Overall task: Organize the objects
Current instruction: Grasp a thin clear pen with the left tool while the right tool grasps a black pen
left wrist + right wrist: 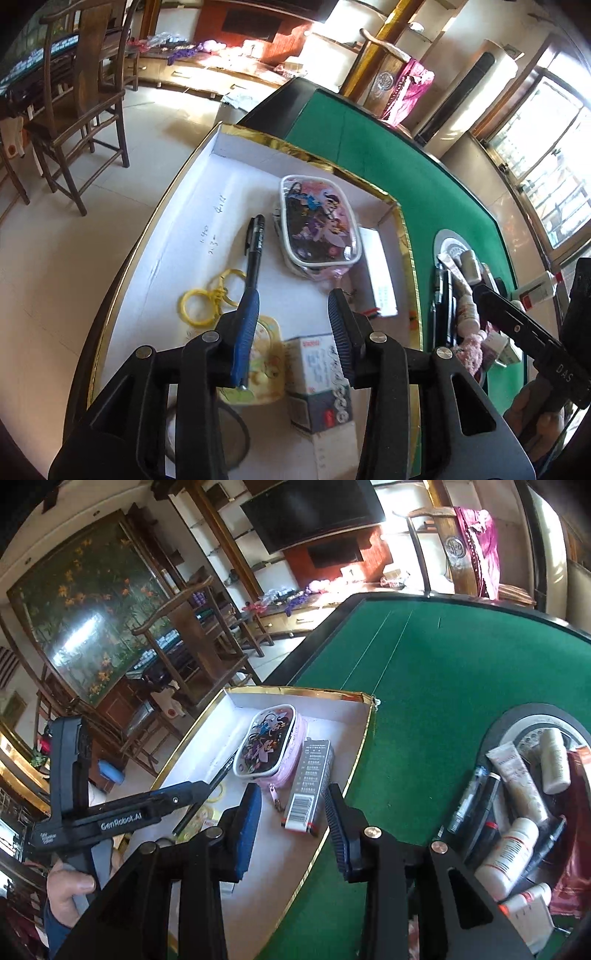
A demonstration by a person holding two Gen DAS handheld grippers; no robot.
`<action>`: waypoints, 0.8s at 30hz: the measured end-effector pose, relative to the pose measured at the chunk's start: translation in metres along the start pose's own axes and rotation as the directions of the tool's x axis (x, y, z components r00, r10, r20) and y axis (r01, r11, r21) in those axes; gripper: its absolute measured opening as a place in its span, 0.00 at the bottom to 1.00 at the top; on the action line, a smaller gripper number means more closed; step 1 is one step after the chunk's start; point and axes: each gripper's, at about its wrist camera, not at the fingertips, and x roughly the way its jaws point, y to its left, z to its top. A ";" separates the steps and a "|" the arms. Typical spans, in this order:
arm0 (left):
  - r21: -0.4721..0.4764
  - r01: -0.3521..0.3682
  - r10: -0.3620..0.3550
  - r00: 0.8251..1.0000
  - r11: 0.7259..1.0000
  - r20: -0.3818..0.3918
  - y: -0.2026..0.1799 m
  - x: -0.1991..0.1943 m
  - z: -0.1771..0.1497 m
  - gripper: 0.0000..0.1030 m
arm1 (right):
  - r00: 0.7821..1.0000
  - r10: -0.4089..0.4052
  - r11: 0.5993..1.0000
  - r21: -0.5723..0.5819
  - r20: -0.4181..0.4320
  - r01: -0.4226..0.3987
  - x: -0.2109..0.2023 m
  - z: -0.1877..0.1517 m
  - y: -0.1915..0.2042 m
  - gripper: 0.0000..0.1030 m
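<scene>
Left wrist view looks down into a white, gold-edged box (207, 173) at the near corner of a green felt table (369, 147). Already inside lie a cartoon-printed pouch (317, 221), a black pen (256, 243), yellow rings (207, 299), a small printed carton (317, 373) and a narrow white carton (380, 273) along the right wall. The left gripper (293, 321) hangs above them with its jaws apart and nothing between the pads. From the right wrist view, the right gripper (293, 812) is likewise parted and empty, poised over the box's near edge just short of the narrow carton. Off to the right, a heap of tubes and bottles (524, 805) sits on a round tray (524, 716), still unsorted.

My reading is that both tools are between items: a drop-off into the box looks finished, and a fresh pick is due. The next move calls for one gripper to swing over to the heap, single out one tube or bottle, and close on it cleanly without dragging its neighbours.
</scene>
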 end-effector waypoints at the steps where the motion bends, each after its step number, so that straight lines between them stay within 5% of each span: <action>1: 0.026 0.003 -0.004 1.000 1.000 0.014 -0.010 -0.009 -0.006 0.37 | 1.000 0.011 1.000 -0.004 0.013 -0.011 -0.017 -0.009 -0.008 0.36; 8: 0.258 0.116 -0.097 0.992 0.959 -0.087 -0.110 -0.004 -0.054 0.37 | 0.993 -0.001 1.000 0.006 0.119 0.000 -0.108 -0.078 -0.077 0.44; 13: 0.333 0.087 -0.021 0.980 0.939 -0.196 -0.156 0.049 -0.070 0.20 | 0.991 -0.014 1.000 0.029 0.135 0.011 -0.137 -0.112 -0.113 0.44; 24: 0.339 -0.032 0.109 0.971 0.940 -0.212 -0.183 0.115 -0.051 0.16 | 0.982 0.080 0.994 0.056 0.173 -0.091 -0.155 -0.118 -0.128 0.44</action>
